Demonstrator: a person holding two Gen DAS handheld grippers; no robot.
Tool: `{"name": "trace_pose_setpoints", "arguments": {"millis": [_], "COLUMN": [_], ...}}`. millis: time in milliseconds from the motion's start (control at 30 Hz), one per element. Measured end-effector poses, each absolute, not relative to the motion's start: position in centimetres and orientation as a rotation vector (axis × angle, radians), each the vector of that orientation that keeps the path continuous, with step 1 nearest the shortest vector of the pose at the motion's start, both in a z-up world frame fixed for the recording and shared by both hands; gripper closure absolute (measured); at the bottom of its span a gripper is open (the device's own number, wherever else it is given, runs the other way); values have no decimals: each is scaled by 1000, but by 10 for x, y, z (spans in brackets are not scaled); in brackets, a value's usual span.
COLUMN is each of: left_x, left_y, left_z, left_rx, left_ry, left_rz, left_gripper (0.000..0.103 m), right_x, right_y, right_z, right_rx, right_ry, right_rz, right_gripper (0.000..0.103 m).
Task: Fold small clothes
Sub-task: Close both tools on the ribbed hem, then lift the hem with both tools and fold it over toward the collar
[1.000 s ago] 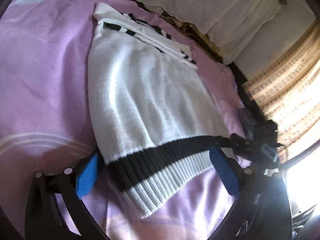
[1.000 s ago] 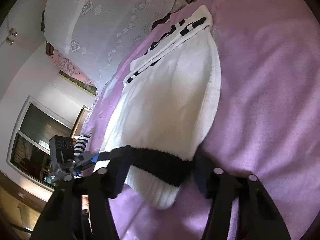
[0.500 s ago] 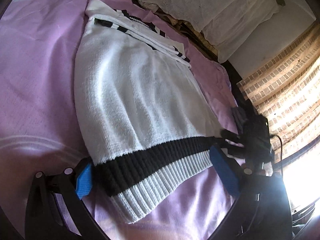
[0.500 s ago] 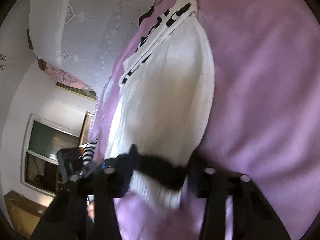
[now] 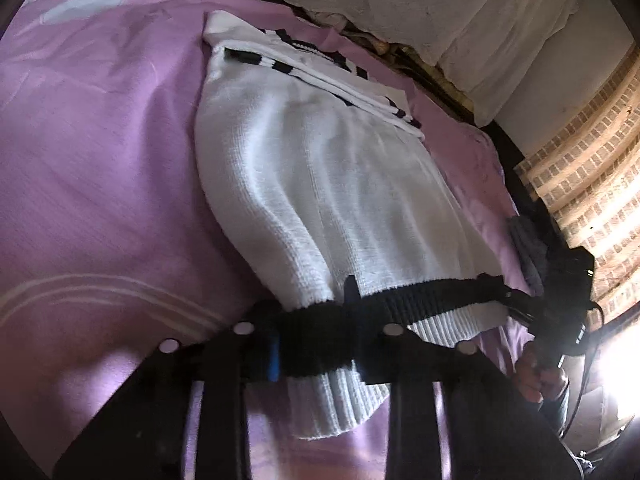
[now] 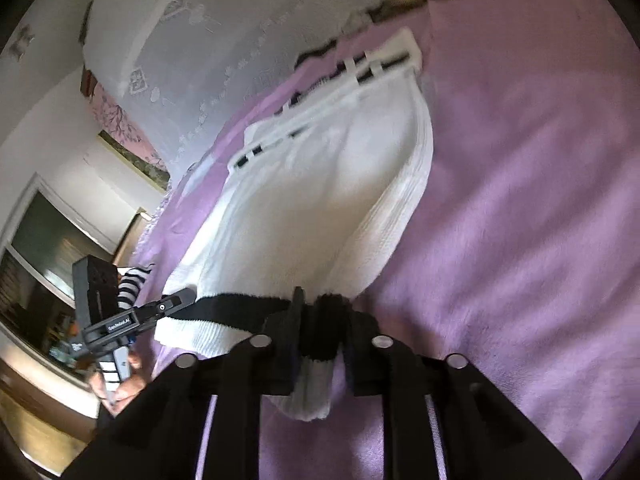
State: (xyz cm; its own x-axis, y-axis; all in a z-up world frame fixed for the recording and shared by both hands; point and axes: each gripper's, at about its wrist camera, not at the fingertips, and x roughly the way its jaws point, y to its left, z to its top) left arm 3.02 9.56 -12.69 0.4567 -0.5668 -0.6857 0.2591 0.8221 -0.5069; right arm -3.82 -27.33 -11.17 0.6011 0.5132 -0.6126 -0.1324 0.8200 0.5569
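A lilac bedspread (image 5: pixel 100 200) covers the bed, with a white lace curtain (image 6: pixel 224 40) and a brick wall (image 5: pixel 592 184) beyond it. Nearest the left gripper (image 5: pixel 316 340), its jaws have just been closing and now clamp the black hem band of a white knit sweater (image 5: pixel 320 184). The right gripper (image 6: pixel 320 344) has likewise been closing and pinches the hem's other corner, with white ribbing hanging below. The two grips hold the band taut between them — probably so the hem can be carried up and over. Ahead, the sweater's body lies flat on the bedspread, ending at the far black-striped sleeves — already folded in.
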Motion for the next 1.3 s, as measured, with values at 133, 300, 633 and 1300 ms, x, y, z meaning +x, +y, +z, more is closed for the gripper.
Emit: {"name": "trace_pose_setpoints", "arguments": {"millis": [133, 300, 633, 1300], "left_x": [26, 39, 102, 222], "left_y": [84, 76, 75, 74], "left_z": [-108, -74, -53, -48], "left_rx": [-232, -186, -210, -237], "left_ry": [908, 834, 805, 767], "left_rz": [-499, -500, -444, -298], "left_gripper": [84, 84, 84, 84], "right_x": [-38, -16, 52, 192], "right_y": [-273, -282, -288, -288], "right_z": [-89, -70, -48, -39], "right_rx": [459, 534, 576, 635], "right_ry": [775, 766, 762, 693], "right_rz": [401, 438, 422, 324], "right_gripper": [91, 91, 91, 91]}}
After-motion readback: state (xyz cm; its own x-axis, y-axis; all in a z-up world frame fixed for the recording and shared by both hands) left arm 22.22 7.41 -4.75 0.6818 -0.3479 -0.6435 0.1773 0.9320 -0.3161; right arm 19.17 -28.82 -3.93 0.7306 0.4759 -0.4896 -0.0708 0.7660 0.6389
